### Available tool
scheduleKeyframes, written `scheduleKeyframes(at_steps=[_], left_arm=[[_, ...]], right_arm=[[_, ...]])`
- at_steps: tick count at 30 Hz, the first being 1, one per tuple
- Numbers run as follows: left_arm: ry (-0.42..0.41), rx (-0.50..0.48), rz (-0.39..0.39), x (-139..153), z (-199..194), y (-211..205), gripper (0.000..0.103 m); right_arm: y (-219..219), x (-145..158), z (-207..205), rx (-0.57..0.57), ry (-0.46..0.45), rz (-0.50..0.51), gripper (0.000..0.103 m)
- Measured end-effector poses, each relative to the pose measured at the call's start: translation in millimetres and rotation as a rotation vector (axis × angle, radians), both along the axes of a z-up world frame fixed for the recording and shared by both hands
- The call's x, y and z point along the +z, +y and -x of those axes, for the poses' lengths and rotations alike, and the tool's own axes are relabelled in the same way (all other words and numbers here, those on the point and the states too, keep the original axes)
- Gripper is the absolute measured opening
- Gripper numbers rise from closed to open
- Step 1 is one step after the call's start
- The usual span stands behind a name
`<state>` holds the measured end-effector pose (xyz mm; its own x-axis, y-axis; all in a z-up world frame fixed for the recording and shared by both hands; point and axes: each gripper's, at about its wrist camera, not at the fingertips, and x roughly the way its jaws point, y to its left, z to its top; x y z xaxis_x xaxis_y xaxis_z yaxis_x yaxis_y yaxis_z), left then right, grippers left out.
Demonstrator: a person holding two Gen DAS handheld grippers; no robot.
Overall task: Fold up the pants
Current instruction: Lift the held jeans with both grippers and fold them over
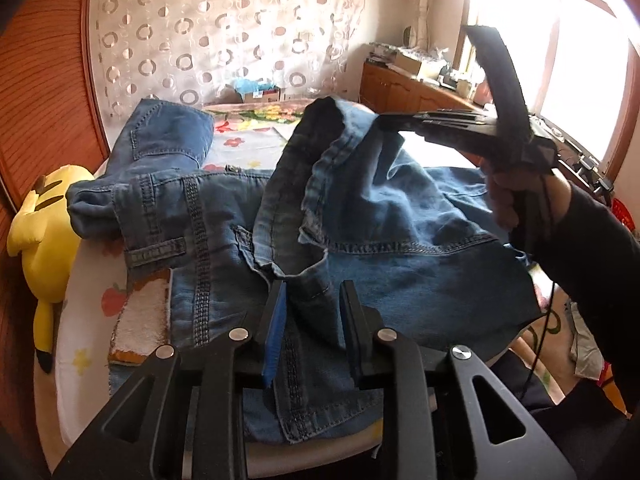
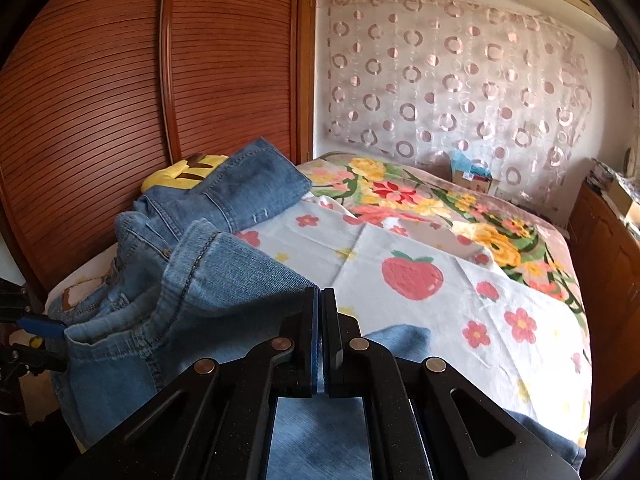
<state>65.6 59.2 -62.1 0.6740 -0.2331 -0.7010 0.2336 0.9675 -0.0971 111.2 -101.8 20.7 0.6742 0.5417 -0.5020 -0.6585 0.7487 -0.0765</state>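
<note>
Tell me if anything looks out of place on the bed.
Yes. The jeans lie bunched and twisted, one leg lifted by the right claw. A yellow plush is wedged between bed and wardrobe.

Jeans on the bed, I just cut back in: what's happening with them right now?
A person is folding the denim pants on the floral bedsheet with two handheld grippers. The right gripper is shut on a fold of the fabric and holds it lifted above the rest of the garment. The left gripper is open, its fingers either side of a raised seam near the waistband. One pant leg lies spread toward the yellow plush toy. The fold is not finished.
</note>
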Motion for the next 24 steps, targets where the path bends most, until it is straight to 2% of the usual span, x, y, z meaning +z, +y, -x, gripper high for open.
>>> scheduleKeyframes(at_steps=[4, 8, 9, 10, 11, 13, 19, 24], left_arm=[[0.040, 0.022, -0.013, -10.0, -14.8, 0.0, 0.028], [0.016, 0.012, -0.003, -11.6, -20.8, -3.1, 0.027], [0.000, 0.010, -0.004, -10.3, -19.8, -3.8, 0.016], [-0.008, 0.008, -0.009, -9.1, -19.0, -4.7, 0.010], [-0.023, 0.008, -0.016, -6.8, -16.7, -5.4, 0.008], [-0.061, 0.018, -0.014, 0.5, -10.4, -3.0, 0.005], [-0.134, 0.062, 0.059, 30.8, 26.5, 26.5, 0.005], [-0.146, 0.121, 0.068, 40.0, 63.9, 61.7, 0.005]], right_arm=[[-3.3, -2.1, -2.9, -0.006, 0.011, -0.010, 0.001], [-0.7, -1.4, -2.0, -0.002, 0.007, -0.007, 0.001], [0.0, -1.1, -1.9, -0.001, 0.006, -0.009, 0.001], [0.1, -1.1, -1.7, -0.001, 0.004, -0.013, 0.001], [0.1, 0.2, -1.4, 0.000, 0.001, -0.017, 0.001], [0.7, 3.8, -1.2, 0.004, -0.006, -0.026, 0.001], [18.3, 21.6, 5.6, 0.044, -0.049, -0.055, 0.001], [55.7, 36.9, 16.0, 0.133, -0.082, -0.064, 0.001]])
